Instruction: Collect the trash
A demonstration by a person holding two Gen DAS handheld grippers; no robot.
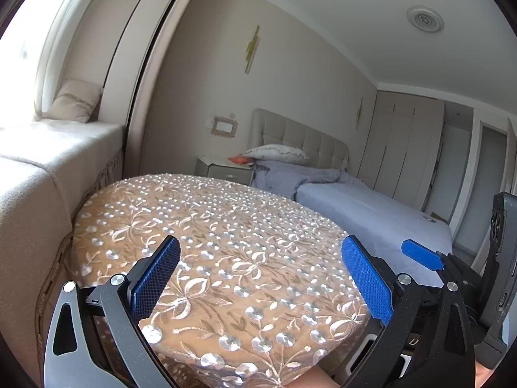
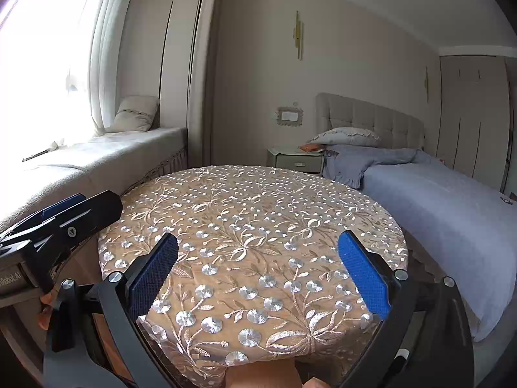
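Observation:
A round table under a tan cloth with silver flower embroidery [image 1: 219, 245] fills the middle of both views [image 2: 252, 226]. I see no trash on it. My left gripper [image 1: 261, 278] is open and empty, held over the table's near edge. My right gripper [image 2: 258, 274] is open and empty too, over the near edge. The left gripper's black body and blue pad show at the left of the right wrist view [image 2: 74, 220]. The right gripper's blue finger shows at the right of the left wrist view [image 1: 420, 253].
A beige cushioned window seat [image 2: 97, 161] with a pillow [image 2: 135, 113] runs along the left. A bed with a blue cover [image 2: 452, 200] lies to the right. A nightstand [image 2: 297, 158] stands behind the table. Wardrobe doors [image 1: 400, 148] line the far right wall.

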